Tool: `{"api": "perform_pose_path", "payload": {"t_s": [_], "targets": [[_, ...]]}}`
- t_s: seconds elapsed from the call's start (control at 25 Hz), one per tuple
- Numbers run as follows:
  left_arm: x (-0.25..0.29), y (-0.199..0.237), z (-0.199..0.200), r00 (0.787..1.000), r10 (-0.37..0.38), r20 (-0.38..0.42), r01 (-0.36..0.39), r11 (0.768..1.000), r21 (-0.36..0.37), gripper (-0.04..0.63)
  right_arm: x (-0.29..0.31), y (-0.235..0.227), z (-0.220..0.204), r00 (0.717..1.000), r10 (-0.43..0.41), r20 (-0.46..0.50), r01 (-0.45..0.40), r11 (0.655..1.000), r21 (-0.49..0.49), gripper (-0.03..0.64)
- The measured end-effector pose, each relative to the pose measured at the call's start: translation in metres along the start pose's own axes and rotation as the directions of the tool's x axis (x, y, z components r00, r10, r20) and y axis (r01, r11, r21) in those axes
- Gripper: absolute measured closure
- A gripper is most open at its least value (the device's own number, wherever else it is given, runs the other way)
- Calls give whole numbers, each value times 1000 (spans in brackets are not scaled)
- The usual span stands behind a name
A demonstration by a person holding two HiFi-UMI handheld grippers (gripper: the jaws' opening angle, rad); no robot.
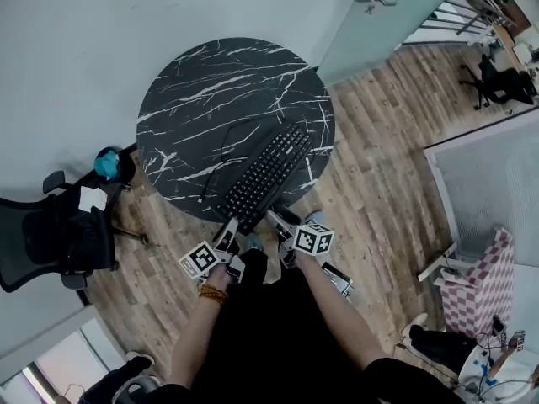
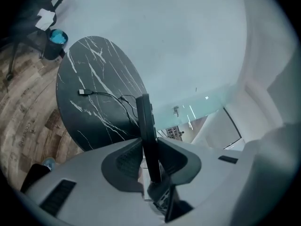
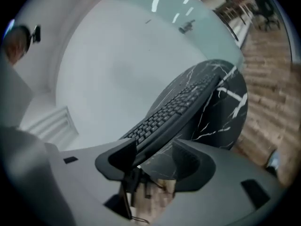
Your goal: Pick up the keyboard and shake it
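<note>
A black keyboard (image 1: 268, 175) lies slantwise on the round black marble table (image 1: 210, 91), its near end at the table's front rim. Its cable (image 1: 221, 154) trails loose across the top. My left gripper (image 1: 229, 227) is at the keyboard's near left corner. In the left gripper view the keyboard (image 2: 145, 126) stands edge-on between the pads, which press on it, so this gripper (image 2: 149, 154) is shut on it. My right gripper (image 1: 275, 220) is at the near right corner. There the keyboard (image 3: 178, 107) rests against one pad while the other stands apart, so that gripper (image 3: 155, 157) is open.
A black office chair (image 1: 50, 234) stands left of the table, with a blue object (image 1: 108, 163) beside it. A glass door (image 1: 396, 15) is behind the table. A checkered box (image 1: 480, 284) sits at the right on the wooden floor.
</note>
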State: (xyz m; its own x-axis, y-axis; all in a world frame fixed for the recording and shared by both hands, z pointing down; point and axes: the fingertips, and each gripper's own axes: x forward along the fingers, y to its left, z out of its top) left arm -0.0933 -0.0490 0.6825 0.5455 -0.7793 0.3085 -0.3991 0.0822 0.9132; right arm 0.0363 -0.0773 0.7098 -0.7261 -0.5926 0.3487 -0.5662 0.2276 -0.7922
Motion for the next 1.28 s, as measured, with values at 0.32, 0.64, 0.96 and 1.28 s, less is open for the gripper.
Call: {"api": "perform_pose_path", "payload": {"t_s": [0.32,0.64,0.96,1.28], "targets": [[-3,-9,-5,999,33,-28,-32,999,21,492,21,-50,27,953,91,288,-237,818,524,373],[-6,-9,-9,996,76,-46,-73,995,67,485,60,-61,67,951,96,293,-251,795,552,376],[-11,-1,3,998,67,-11,-67,998,16,464,75,-54,74,971,93,219,-207,786,583,514],[-54,3,44,979,182,91,-202,914,353,423,71,-34,106,963,110,246,-230,811,538,538]]}}
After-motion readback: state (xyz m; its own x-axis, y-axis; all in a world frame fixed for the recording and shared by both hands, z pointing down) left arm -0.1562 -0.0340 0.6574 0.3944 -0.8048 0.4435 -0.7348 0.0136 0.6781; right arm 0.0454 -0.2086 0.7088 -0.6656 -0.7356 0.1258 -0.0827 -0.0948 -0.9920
